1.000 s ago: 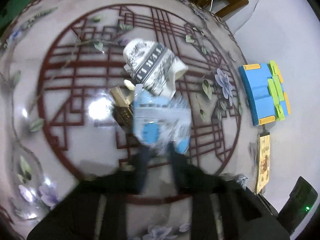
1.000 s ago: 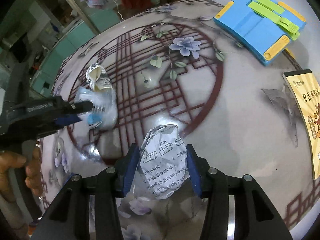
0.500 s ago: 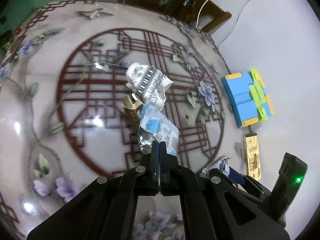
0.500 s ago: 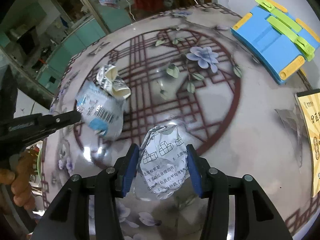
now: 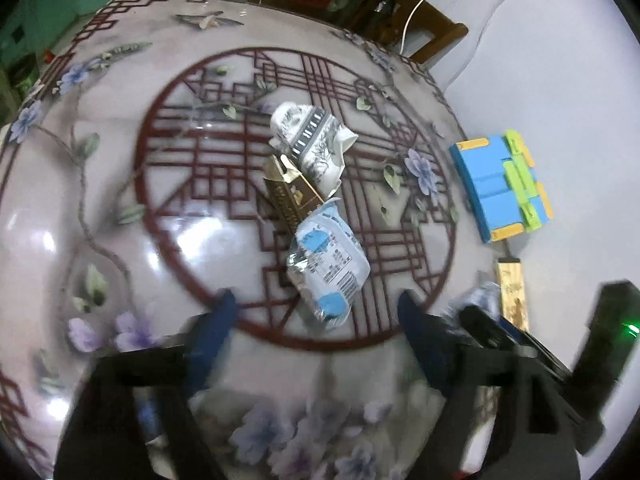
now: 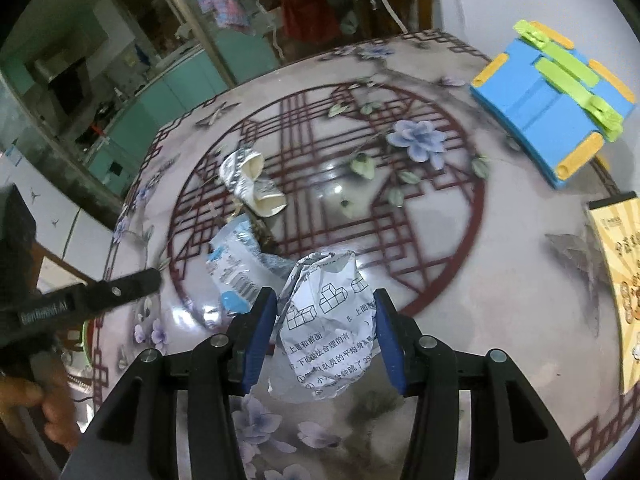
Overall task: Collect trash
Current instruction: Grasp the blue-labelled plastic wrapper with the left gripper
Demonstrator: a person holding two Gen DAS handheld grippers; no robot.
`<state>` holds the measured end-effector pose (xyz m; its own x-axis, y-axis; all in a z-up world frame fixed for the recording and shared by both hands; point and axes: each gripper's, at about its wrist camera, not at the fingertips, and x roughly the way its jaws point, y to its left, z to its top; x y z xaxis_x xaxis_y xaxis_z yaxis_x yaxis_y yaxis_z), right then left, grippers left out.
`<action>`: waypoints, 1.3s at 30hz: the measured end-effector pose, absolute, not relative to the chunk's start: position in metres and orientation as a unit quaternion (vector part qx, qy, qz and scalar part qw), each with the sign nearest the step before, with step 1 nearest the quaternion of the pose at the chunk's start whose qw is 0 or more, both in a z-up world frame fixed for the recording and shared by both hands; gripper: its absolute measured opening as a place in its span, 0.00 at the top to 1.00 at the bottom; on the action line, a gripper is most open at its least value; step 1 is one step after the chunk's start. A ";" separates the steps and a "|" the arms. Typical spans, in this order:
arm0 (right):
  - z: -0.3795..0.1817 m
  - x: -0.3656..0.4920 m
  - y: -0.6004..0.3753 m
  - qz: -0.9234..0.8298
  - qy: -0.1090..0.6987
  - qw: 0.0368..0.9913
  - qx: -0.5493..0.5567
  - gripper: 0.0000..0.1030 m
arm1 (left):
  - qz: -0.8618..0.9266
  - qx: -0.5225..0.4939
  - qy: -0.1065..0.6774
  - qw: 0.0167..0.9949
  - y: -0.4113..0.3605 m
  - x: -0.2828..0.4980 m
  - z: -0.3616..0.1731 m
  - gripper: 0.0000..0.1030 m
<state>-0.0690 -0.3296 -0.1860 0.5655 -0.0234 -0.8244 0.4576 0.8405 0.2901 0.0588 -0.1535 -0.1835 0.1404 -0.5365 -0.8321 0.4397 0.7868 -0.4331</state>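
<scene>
Both wrist cameras look down along their claws, close over the round floral glass-topped worktop point(image 5: 120, 240), sharing its red-latticed centre.

table point(image 5: 120, 216): pale, maroon lattice, lilac flowers | wrapper point(image 5: 328, 264): white-blue | box point(image 5: 290, 196): gold | tongs pads point(image 6: 260, 332): blue

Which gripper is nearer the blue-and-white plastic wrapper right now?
Left. The left gripper has its jaws open on either side of the blue-and-white wrapper. The right gripper is beside it, shut on the crumpled printed paper.
</scene>
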 end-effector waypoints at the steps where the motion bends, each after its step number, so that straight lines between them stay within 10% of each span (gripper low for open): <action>1: -0.185 -0.074 -0.334 -0.148 0.442 0.850 0.246 0.54 | -0.326 -0.046 0.580 0.745 -0.161 0.059 -0.190 0.20; 4: -0.184 -0.091 -0.347 -0.171 0.439 0.845 0.253 0.54 | -0.333 -0.052 0.596 0.729 -0.183 0.063 -0.209 0.28; 7: -0.182 -0.106 -0.357 -0.188 0.435 0.839 0.267 0.53 | -0.327 -0.030 0.620 0.712 -0.199 0.064 -0.232 0.95; 39: -0.143 -0.033 -0.266 -0.067 0.423 0.883 0.193 0.53 | -0.288 -0.032 0.477 0.829 -0.048 0.049 -0.123 0.97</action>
